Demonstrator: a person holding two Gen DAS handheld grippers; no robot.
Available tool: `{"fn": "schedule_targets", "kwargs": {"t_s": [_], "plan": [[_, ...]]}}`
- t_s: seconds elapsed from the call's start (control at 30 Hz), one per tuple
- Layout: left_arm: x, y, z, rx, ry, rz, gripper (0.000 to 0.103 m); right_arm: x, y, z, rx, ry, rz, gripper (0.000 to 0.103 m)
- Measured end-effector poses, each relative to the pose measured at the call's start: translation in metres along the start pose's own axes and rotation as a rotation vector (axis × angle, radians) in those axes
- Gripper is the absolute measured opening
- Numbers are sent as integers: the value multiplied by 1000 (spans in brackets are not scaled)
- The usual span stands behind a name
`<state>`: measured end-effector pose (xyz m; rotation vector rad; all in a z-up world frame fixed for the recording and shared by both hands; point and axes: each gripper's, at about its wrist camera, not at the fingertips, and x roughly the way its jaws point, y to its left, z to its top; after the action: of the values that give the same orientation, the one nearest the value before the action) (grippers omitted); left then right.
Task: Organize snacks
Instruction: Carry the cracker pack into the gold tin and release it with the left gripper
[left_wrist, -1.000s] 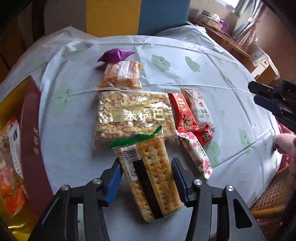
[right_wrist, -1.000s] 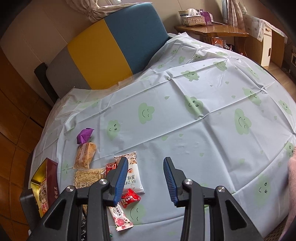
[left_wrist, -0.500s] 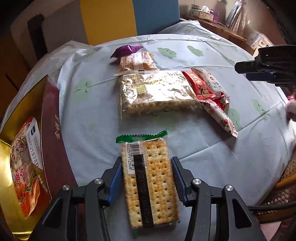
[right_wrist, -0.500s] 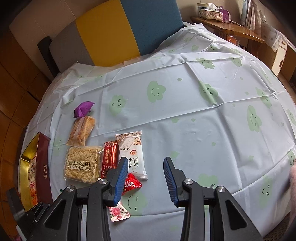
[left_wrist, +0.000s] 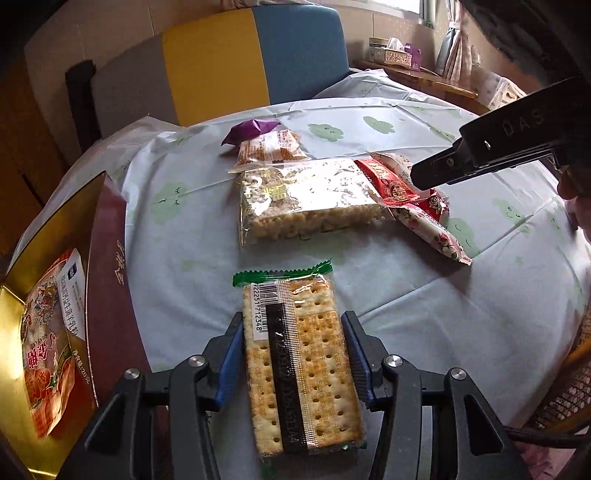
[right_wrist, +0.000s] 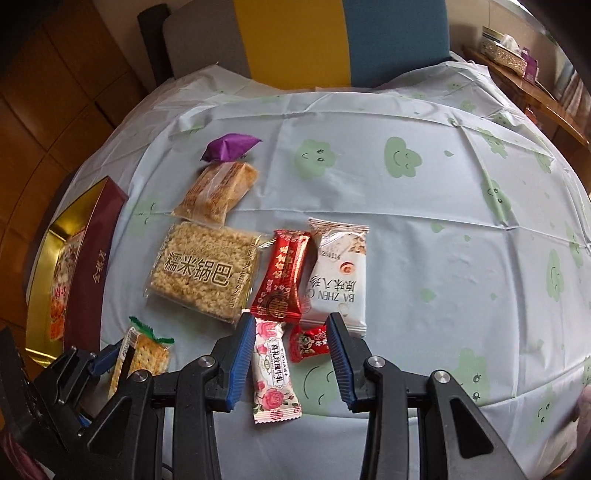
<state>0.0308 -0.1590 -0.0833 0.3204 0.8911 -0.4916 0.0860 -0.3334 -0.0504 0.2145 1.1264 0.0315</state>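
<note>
The cracker pack (left_wrist: 301, 363) is being gripped between the blue pads of the left hand-held gripper (left_wrist: 293, 360), just beside the gold-lined box (left_wrist: 107, 280) on the surface (left_wrist: 424, 295). Beyond the crackers, the right hand-held gripper (right_wrist: 291, 363) is hanging open over the rose-print candy (right_wrist: 273, 373) and small red candy (right_wrist: 309, 341).

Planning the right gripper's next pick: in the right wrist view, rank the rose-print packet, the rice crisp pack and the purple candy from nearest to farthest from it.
From the right gripper:
1. Rose-print packet, between the open fingers, toward the left one.
2. Rice crisp pack, ahead and left.
3. Purple candy, farthest, at the back left.
</note>
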Motion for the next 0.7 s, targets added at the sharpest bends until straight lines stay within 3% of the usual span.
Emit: {"fn": "schedule_targets", "kwargs": {"t_s": [0.13,0.3,0.37,0.47,0.7], "plan": [[0,1,-2,-7,-17,-6,52,4,-4,-2,25,5,-20,50],[-1,2,-3,-12,-25,-13,52,8,-28,0,137,9,-70,49],[-1,2,-3,-11,-28,-14,52,9,-32,1,156,14,-58,42],[-1,2,-3,-14,-30,-18,52,11,-35,8,190,16,-48,41],[-1,4,-4,-16,-32,-27,52,41,-33,37,154,80,-100,41]]}}
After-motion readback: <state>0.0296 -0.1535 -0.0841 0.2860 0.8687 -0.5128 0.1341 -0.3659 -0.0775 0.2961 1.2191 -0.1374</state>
